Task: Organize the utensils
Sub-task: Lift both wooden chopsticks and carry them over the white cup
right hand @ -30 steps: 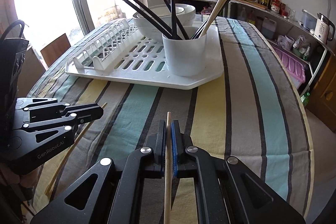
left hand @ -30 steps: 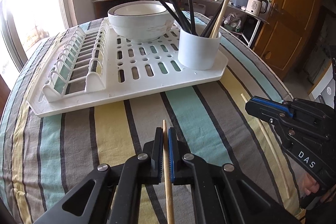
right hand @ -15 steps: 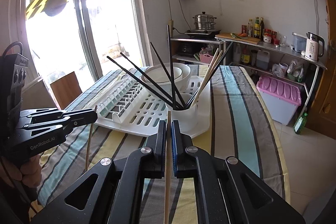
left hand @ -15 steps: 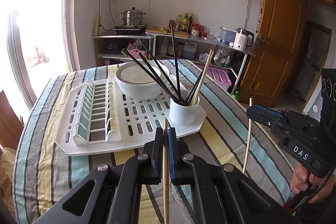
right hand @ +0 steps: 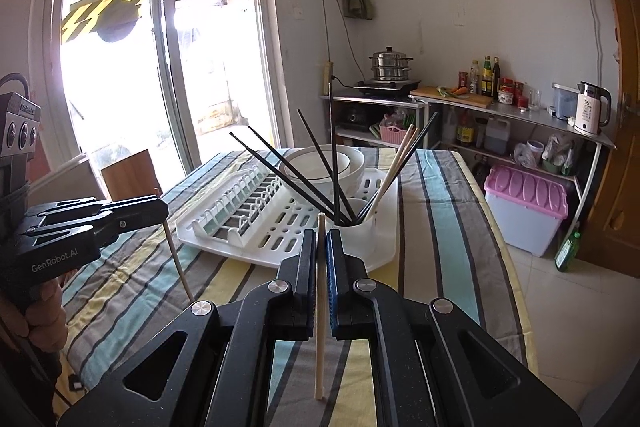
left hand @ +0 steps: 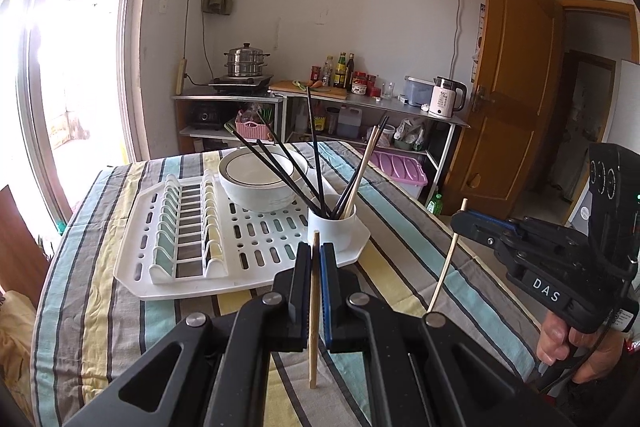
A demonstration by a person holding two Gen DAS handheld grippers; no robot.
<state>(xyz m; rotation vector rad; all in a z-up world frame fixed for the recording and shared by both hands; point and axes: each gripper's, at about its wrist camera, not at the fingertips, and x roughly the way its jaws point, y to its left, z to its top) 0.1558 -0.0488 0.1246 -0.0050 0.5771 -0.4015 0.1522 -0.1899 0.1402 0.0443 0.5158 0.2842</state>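
Observation:
My left gripper [left hand: 315,251] is shut on a wooden chopstick [left hand: 313,339], held upright above the striped table. My right gripper [right hand: 320,239] is shut on a paler wooden chopstick [right hand: 320,327], also upright. Each gripper shows in the other's view: the right one [left hand: 464,223] with its chopstick [left hand: 444,267], the left one [right hand: 160,207] with its chopstick [right hand: 176,259]. Ahead stands a white cup [left hand: 332,227] holding several black and wooden chopsticks, on the near right corner of a white drying rack [left hand: 160,279]. The cup also shows in the right wrist view [right hand: 362,231].
A white bowl [left hand: 260,183] sits on the rack behind the cup. The rack's plate slots [left hand: 188,227] are on its left. The table's right edge [left hand: 460,247] drops to the floor, with a pink-lidded bin [right hand: 528,211] and shelves beyond.
Both grippers have risen well above the table, each carrying its chopstick from lying flat to upright. The rack and cup now appear farther and lower.

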